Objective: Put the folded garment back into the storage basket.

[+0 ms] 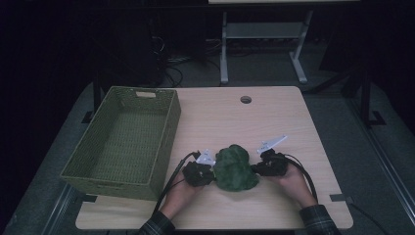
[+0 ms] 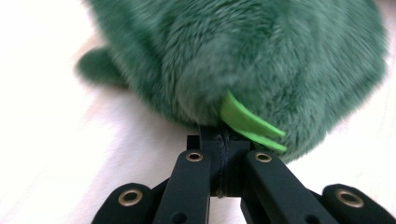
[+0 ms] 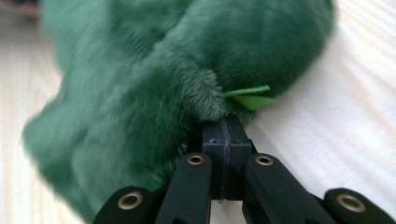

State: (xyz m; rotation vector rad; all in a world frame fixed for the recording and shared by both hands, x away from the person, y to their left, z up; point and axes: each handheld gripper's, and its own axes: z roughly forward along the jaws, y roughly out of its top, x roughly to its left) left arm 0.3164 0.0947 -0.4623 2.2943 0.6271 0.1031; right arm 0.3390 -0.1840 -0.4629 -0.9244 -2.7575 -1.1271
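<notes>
A dark green plush toy [image 1: 236,168] lies on the light wooden table [image 1: 235,117] near its front edge. My left gripper [image 1: 213,172] meets the toy's left side and my right gripper [image 1: 254,168] its right side. In the left gripper view, the left gripper [image 2: 219,140] has its jaws together, pinching a furry limb of the plush toy [image 2: 243,56] beside a light green felt tab [image 2: 247,123]. In the right gripper view, the right gripper [image 3: 224,128] is likewise shut on a tuft of the plush toy [image 3: 154,84] near a green tab [image 3: 250,98].
An olive woven basket [image 1: 110,183] with nothing in it stands on the left part of the table, close to my left hand. A cable hole [image 1: 245,99] sits near the far edge. Beyond the table are a white desk frame [image 1: 224,54] and dark floor.
</notes>
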